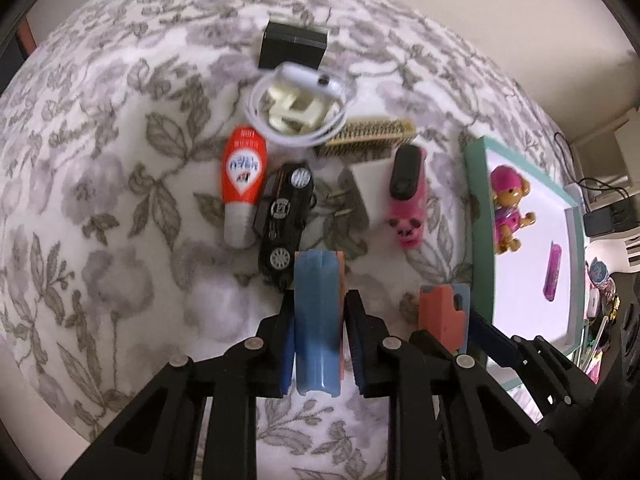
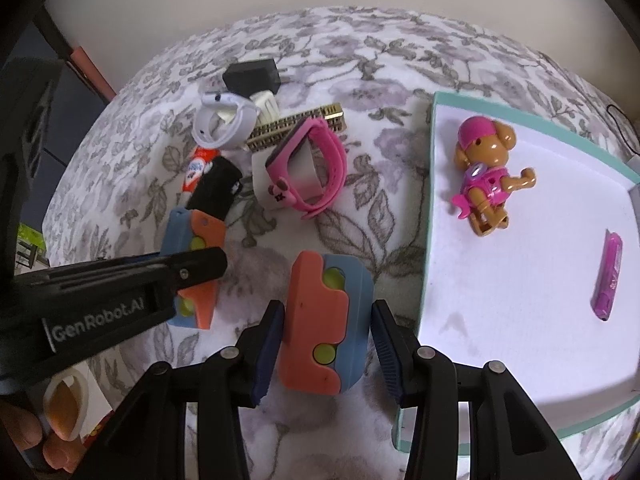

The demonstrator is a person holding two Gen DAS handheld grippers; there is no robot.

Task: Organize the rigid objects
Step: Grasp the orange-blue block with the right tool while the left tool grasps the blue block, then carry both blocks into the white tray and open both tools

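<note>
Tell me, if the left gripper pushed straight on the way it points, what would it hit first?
The left gripper, already shut on a blue block, points steeply down at the floral cloth. It would likely meet the cloth first, close beside the black toy car; depth is unclear.

You have a fleecy blanket (image 1: 100, 220) printed with grey flowers and leaves spread under everything; it fills most of both views. Behind it runs a plain pale wall (image 1: 480, 8). Off the blanket's right edge, in your left wrist view, a black power adapter (image 1: 608, 218) sits with thin black cables (image 1: 596, 184) looping above it; below that lies a blurred heap of colourful clutter (image 1: 600, 284), too small to name. At the left of your right wrist view stands a dark piece of furniture (image 2: 24, 120); a reddish strip (image 2: 90, 68) leans beside it.
</note>
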